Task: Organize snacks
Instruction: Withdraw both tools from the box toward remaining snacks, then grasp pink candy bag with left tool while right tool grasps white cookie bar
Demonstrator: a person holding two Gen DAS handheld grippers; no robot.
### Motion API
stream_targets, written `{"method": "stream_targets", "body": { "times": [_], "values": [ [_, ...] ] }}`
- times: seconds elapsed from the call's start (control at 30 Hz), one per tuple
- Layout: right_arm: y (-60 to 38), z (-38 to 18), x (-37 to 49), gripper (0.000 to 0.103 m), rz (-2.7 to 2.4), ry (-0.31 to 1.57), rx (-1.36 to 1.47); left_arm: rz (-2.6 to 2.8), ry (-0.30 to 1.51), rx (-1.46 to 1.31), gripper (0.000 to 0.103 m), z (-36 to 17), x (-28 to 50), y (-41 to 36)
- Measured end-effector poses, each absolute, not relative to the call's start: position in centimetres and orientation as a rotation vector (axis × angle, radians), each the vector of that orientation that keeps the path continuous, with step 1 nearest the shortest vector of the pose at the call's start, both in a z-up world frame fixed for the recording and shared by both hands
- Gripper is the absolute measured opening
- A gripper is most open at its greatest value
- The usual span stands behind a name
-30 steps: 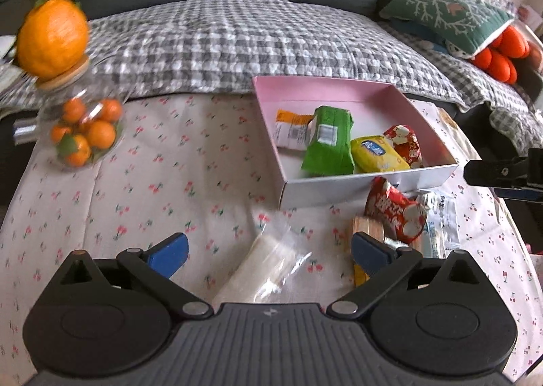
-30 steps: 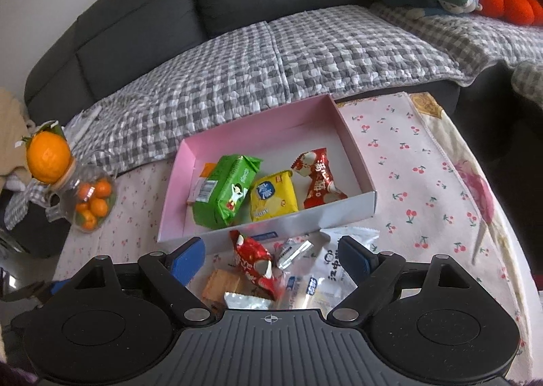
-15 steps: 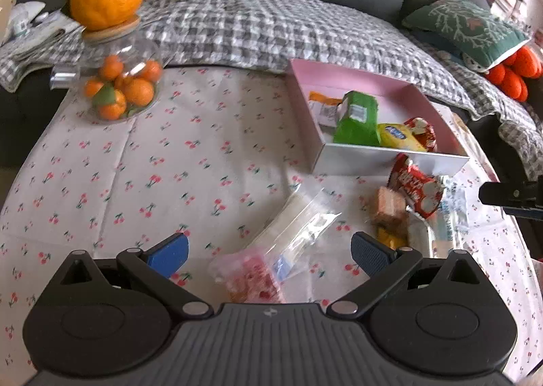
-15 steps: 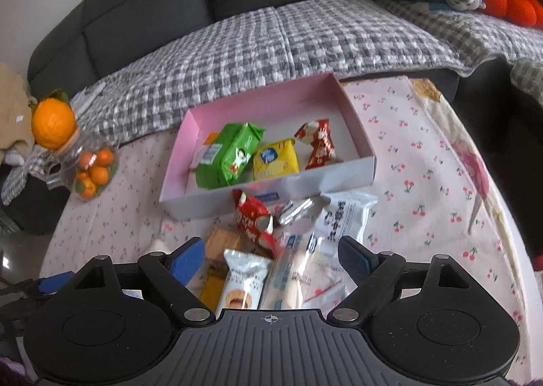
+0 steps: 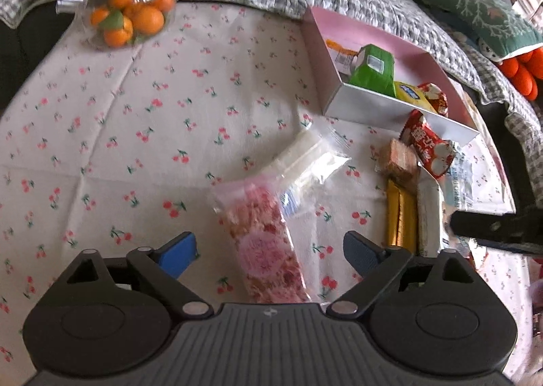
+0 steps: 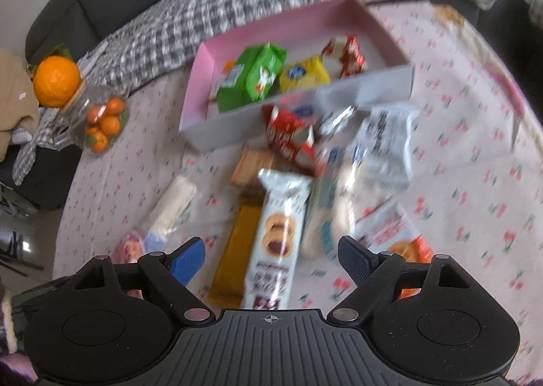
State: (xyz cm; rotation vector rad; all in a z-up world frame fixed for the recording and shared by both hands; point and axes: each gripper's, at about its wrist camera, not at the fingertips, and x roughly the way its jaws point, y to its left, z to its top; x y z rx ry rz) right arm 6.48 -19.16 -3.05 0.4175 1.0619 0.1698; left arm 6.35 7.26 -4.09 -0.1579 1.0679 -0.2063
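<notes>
While both claws hang spread wide over the tablecloth (image 5: 142,121), the left gripper (image 5: 269,248) straddles a pink packet (image 5: 263,245) at lower centre, and the right gripper (image 6: 271,255) frames a white biscuit packet (image 6: 278,236); the pink box (image 5: 366,111) sits upper right.

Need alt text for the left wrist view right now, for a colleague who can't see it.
The open left tool frames a pink snack packet on the cherry-print tablecloth. More snacks lie right, before a pink box holding a green packet.
</notes>
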Motion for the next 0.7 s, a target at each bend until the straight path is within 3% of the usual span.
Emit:
{"method": "stream_targets", "body": {
  "times": [0.5,0.6,0.7],
  "values": [
    [-17.7,-5.3,6.8,0.085,0.145,1.121,0.389,-0.205,1.092,-0.162,0.055,-4.7,6.2,7.3],
    [-17.9,-5.3,6.4,0.076,0.139,1.111,0.367,-0.220,1.093,-0.139,0.046,-4.7,6.1,7.1],
    [-18.3,-5.4,6.1,0.059,0.135,1.103,0.340,-0.246,1.084,-0.094,0.039,-4.7,5.8,7.0]
  ]
}}
